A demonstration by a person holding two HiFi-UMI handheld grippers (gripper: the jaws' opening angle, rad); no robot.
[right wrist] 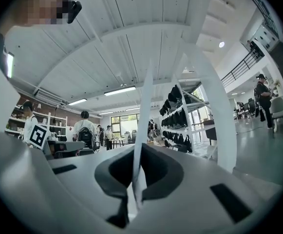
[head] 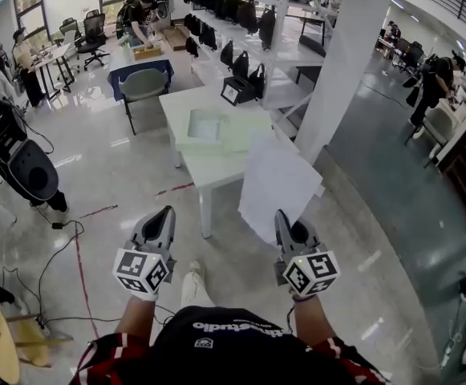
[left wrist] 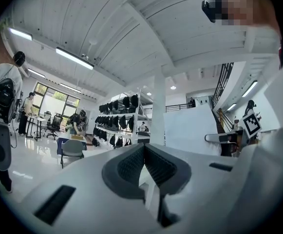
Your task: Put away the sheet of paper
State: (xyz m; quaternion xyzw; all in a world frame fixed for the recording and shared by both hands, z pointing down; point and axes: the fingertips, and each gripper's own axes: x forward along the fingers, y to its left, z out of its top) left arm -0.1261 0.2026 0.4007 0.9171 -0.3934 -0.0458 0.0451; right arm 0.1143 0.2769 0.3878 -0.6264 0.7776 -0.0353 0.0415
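The white sheet of paper (head: pixel 277 184) hangs upright in the air in front of me, over the near right corner of the white table (head: pixel 204 173). My right gripper (head: pixel 281 215) is shut on the sheet's lower edge. In the right gripper view the sheet (right wrist: pixel 144 111) stands edge-on and rises from between the dark pads (right wrist: pixel 156 172). My left gripper (head: pixel 166 212) is held level with it, to the left and apart from the paper, jaws shut and holding nothing. From the left gripper (left wrist: pixel 144 147) view the sheet (left wrist: pixel 190 128) shows broadside at the right.
Pale green folders (head: pixel 212 128) lie on the table, and a black box (head: pixel 237 91) sits at its far end. A white pillar (head: pixel 349 62) stands right of the table, racks of black bags (head: pixel 216 10) behind it. A chair (head: pixel 143 87) and floor cables (head: pixel 56 271) are at the left.
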